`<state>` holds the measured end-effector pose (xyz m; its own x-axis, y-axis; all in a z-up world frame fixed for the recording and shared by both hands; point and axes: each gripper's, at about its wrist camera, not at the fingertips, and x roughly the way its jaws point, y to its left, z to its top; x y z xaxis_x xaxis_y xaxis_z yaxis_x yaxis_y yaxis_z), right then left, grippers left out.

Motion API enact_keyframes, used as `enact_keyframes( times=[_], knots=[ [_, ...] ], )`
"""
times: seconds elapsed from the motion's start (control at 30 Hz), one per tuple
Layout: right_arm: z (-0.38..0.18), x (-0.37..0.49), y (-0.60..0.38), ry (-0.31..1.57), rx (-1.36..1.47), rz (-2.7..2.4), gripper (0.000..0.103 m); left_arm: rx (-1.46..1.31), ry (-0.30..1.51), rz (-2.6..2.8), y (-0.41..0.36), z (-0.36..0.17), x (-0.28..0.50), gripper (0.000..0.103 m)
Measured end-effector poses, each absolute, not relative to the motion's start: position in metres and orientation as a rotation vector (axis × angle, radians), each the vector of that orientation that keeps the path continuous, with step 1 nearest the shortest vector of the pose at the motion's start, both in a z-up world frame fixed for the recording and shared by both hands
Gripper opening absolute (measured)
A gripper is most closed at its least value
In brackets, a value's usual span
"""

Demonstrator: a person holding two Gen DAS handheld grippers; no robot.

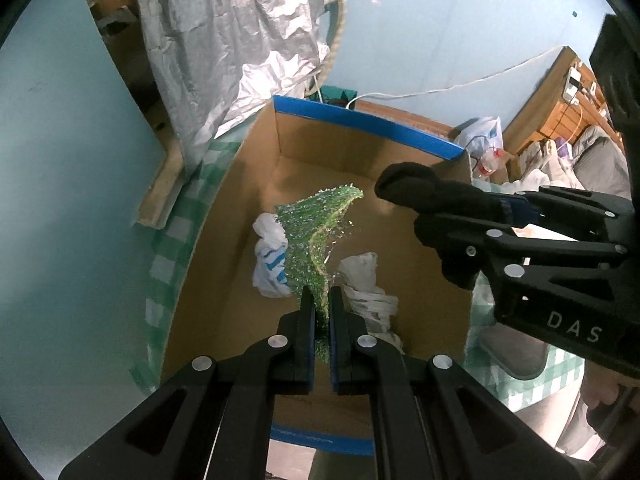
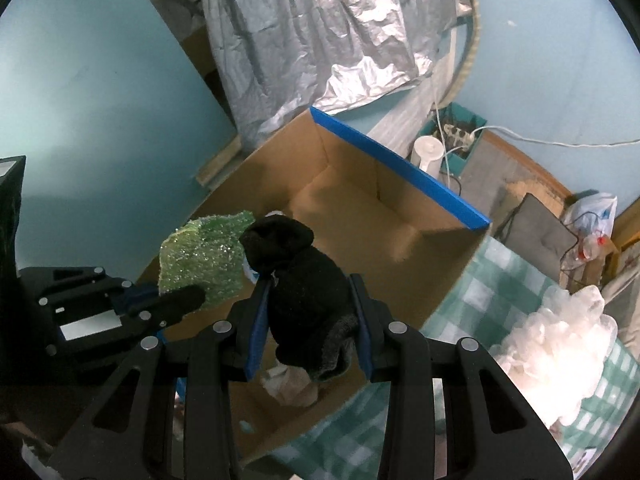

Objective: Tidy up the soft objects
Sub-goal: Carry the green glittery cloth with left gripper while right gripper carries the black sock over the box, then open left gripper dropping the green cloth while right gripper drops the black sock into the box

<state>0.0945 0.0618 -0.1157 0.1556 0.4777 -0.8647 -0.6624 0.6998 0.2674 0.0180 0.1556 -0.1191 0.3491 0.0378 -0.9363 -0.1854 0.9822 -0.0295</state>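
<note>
My left gripper point(image 1: 321, 300) is shut on a sparkly green scouring cloth point(image 1: 316, 236), held over an open cardboard box point(image 1: 428, 276) with blue-taped rims. Two crumpled white plastic bags point(image 1: 270, 260) lie on the box floor, one with blue print, the other plain point(image 1: 368, 292). My right gripper point(image 2: 310, 292) is shut on a rolled black sock point(image 2: 304, 280), also above the box. In the left wrist view the right gripper point(image 1: 448, 220) comes in from the right with the black sock point(image 1: 424, 192). In the right wrist view the left gripper point(image 2: 176, 300) holds the green cloth point(image 2: 204, 256) at the left.
The box stands on a green-and-white checked cloth point(image 2: 500, 284). A heap of clear crumpled plastic point(image 2: 560, 340) lies on that cloth at the right. Silver sheeting point(image 2: 332, 32) hangs behind the box against blue walls. A white cable and clutter sit at the far right.
</note>
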Motion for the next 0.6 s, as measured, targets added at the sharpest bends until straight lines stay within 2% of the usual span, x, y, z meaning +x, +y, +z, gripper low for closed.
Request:
enact_keyframes(
  times=[0.2,0.3,0.37,0.47,0.5,0.57,0.6],
  knots=[
    [-0.119,0.100,0.070,1.158,-0.195,0.797,0.038,-0.109,1.222,0.152,0.163,-0.125,0.023,0.006],
    [-0.121,0.102,0.073,1.162,-0.201,0.779,0.042,-0.105,1.232,0.161,0.167,-0.126,0.025,0.011],
    [-0.121,0.103,0.074,1.159,-0.206,0.767,0.045,-0.109,1.233,0.156,0.169,-0.127,0.025,0.027],
    [-0.118,0.104,0.071,1.152,-0.199,0.755,0.060,-0.083,1.222,0.159,0.169,-0.125,0.025,0.041],
    [-0.117,0.104,0.070,1.147,-0.201,0.751,0.065,-0.074,1.215,0.159,0.168,-0.123,0.024,0.043],
    [-0.115,0.104,0.069,1.137,-0.205,0.743,0.067,-0.062,1.208,0.163,0.167,-0.122,0.023,0.052],
    [-0.114,0.105,0.068,1.136,-0.203,0.739,0.067,-0.055,1.206,0.166,0.167,-0.121,0.023,0.052]
  ],
)
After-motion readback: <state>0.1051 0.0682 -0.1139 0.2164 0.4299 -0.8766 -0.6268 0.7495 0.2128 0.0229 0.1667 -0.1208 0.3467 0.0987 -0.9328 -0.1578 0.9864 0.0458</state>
